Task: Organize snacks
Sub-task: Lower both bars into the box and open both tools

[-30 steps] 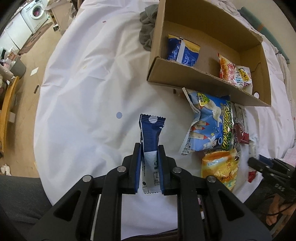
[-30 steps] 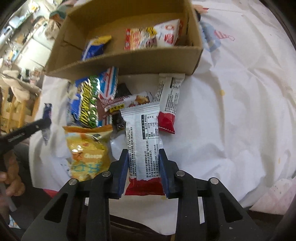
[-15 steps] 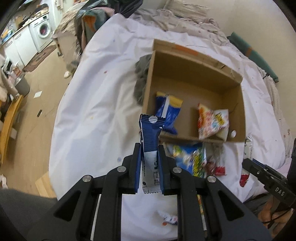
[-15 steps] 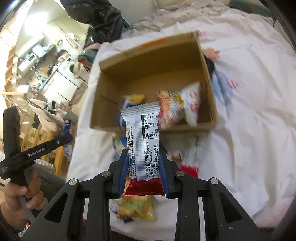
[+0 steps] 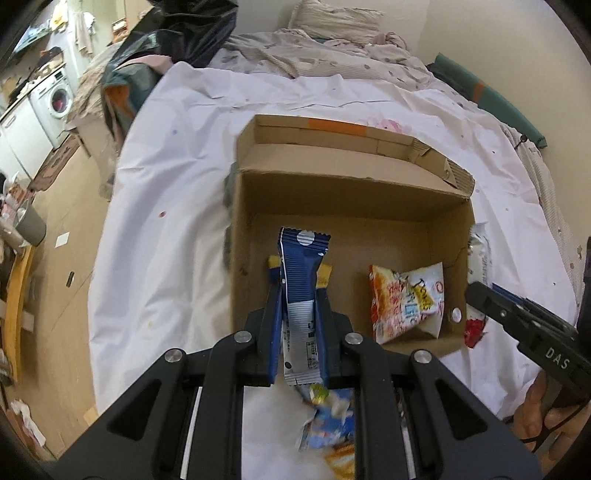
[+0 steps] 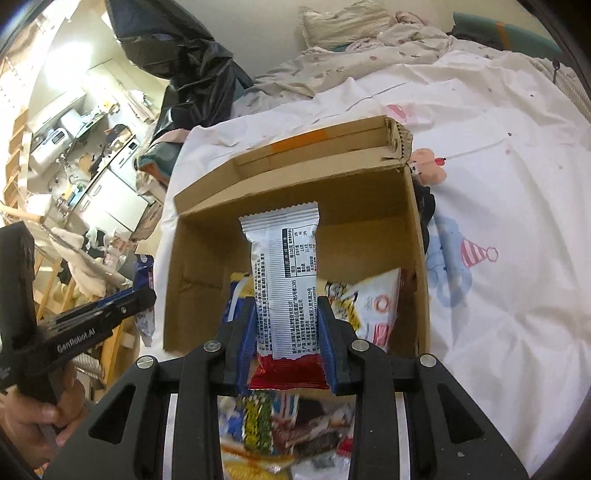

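My left gripper (image 5: 298, 295) is shut on a narrow blue-and-silver snack bar (image 5: 300, 280), held upright above the near left part of the open cardboard box (image 5: 332, 199). My right gripper (image 6: 287, 302) is shut on a wider white-and-red snack bar (image 6: 286, 273), raised over the same cardboard box (image 6: 295, 177). Inside the box lie a blue-and-yellow packet (image 5: 325, 271) and an orange-and-white packet (image 5: 406, 295). The right gripper's arm (image 5: 517, 325) shows at the right edge of the left wrist view. In the right wrist view the left gripper's body (image 6: 92, 317) sits at the left.
The box stands on a bed with a white sheet (image 5: 166, 221). Several loose snack packets (image 6: 273, 410) lie blurred in front of the box. A black bag (image 5: 177, 33), crumpled bedding (image 5: 332, 48) and a washing machine (image 5: 55, 99) lie beyond. Floor shows on the left.
Both grippers rose and swung forward with their bars, from over the loose pile to above the box. The box interior now fills the middle of both views.
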Motion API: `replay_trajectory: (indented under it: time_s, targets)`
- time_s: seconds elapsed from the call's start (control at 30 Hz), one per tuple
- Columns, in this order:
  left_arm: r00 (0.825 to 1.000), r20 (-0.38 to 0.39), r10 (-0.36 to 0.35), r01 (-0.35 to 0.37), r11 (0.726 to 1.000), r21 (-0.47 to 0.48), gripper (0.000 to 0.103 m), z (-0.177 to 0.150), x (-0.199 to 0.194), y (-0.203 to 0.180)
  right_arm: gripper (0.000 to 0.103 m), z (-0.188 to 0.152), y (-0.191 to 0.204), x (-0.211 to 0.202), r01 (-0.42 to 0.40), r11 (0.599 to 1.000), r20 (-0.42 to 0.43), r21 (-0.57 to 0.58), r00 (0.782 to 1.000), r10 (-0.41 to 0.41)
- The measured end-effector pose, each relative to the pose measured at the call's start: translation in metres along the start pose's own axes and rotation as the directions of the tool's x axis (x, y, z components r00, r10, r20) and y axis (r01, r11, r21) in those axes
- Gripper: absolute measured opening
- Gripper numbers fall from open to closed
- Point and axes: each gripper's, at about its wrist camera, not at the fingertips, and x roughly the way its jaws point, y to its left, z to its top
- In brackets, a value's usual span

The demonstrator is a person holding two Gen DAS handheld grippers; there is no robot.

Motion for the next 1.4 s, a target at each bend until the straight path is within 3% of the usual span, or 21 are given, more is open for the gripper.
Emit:
replay_trajectory:
  time_s: [0.2,0.33,0.53,1.17,1.23,1.27,1.3,1.33,1.4]
  targets:
    - [0.994,0.102,0.027,-0.035,0.997,0.069,0.014,0.003,0.021,-0.014,0.033,0.012,-0.013,0.026,0.038,0.999,-0.021,0.022,0.999,-0.038]
    - [0.999,0.032,-0.003,0.003,1.000,0.024,0.014,0.003,0.042,-0.009,0.033,0.008,-0.017,0.041,0.041,0.998,-0.053,0.050,0.998,-0.038]
    - [1.000,-0.026,0.000,0.001,1.000,0.012,0.014,0.000,0.063,-0.005,0.033,0.008,-0.014,0.053,0.033,0.998,-0.085,0.044,0.996,-0.029]
    - [0.999,-0.035,0.011,-0.011,1.000,0.023,0.015,-0.006,0.069,-0.012,0.036,0.005,-0.022,0.063,0.057,0.995,-0.117,0.078,0.992,-0.047]
    - [0.999,-0.042,0.007,-0.006,1.000,0.017,0.020,-0.006,0.070,-0.012,0.037,0.006,-0.024,0.063,0.043,0.994,-0.118,0.096,0.992,-0.032]
    - [0.999,-0.048,0.007,-0.007,1.000,0.013,0.032,-0.006,0.070,-0.011,0.039,0.007,-0.025,0.062,0.039,0.994,-0.119,0.101,0.993,-0.027]
    - [0.999,-0.053,0.007,-0.006,1.000,0.006,0.046,-0.006,0.070,-0.010,0.048,0.008,-0.025,0.061,0.039,0.994,-0.113,0.105,0.993,-0.027]
    - [0.999,-0.051,-0.001,0.001,1.000,-0.004,0.051,-0.006,0.069,-0.009,0.064,0.009,-0.026,0.058,0.041,0.993,-0.097,0.108,0.995,-0.031]
    - [0.999,-0.041,-0.012,0.011,1.000,-0.014,0.069,-0.006,0.066,-0.008,0.077,0.010,-0.026,0.052,0.046,0.992,-0.068,0.115,0.997,-0.039]
